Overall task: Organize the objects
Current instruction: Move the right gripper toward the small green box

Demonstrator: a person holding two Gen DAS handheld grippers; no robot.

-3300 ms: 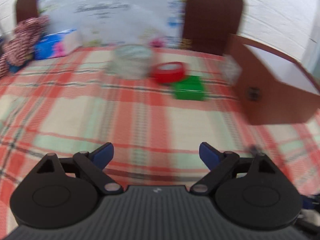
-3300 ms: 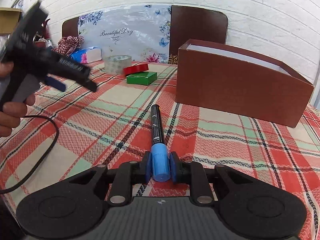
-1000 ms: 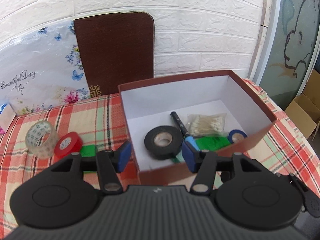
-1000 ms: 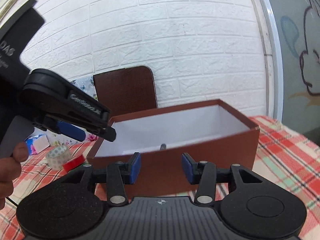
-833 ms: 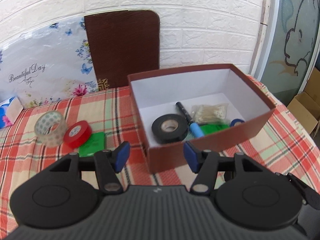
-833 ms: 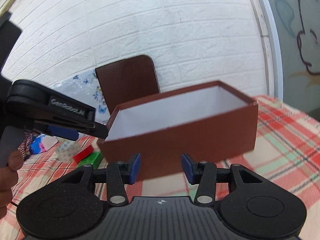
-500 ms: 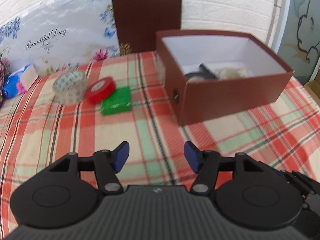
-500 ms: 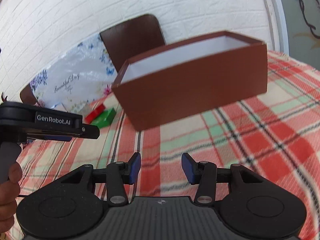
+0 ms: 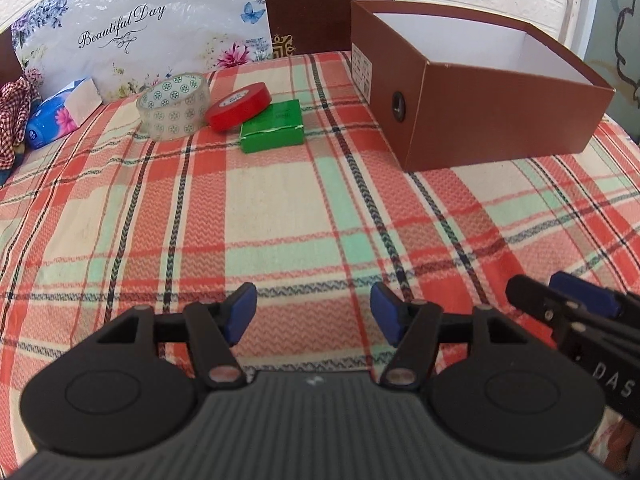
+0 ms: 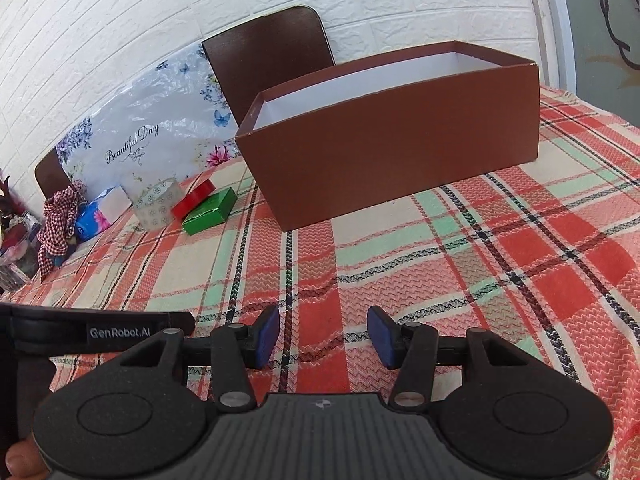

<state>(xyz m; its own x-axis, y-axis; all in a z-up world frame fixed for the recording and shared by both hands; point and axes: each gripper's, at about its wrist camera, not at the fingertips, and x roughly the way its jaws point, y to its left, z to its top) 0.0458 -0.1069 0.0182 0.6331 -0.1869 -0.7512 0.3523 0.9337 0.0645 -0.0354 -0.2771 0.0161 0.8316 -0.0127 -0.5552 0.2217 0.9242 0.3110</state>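
While both of your tools hang low over the red, green and cream plaid tablecloth [image 9: 280, 208], nothing is in either of them, so treat this as the pause between one item and the next. Your large open brown cardboard box with the white lining [image 9: 500, 116] sits on the far right of the cloth, its long side turned toward you in the right wrist view, which keeps the open top within easy reach of either hand. From this low angle you cannot see its floor, so what it holds is hidden.

Behind it, the dark brown chair back [image 10: 272, 56] and the flowered plastic sheet with "Beautiful Day" lettering [image 9: 132, 28] stand against the white brick wall.

The loose things remaining lie clustered on the far left of the cloth, well apart from both tools: the clear roll of patterned packing tape [image 9: 174, 106] standing on edge, the red roll of tape [image 9: 239, 106] leaning against the flat green cardboard packet [image 9: 273, 127], which lies just beside it. These look like the pieces awaiting the box. The blue tissue pack [image 9: 60, 114] farther left may simply belong there.

Your left gripper [image 9: 313, 312] is spread wide and empty, aimed up the middle of the cloth. Your right gripper [image 10: 323, 338] is likewise parted and empty, facing the box wall.
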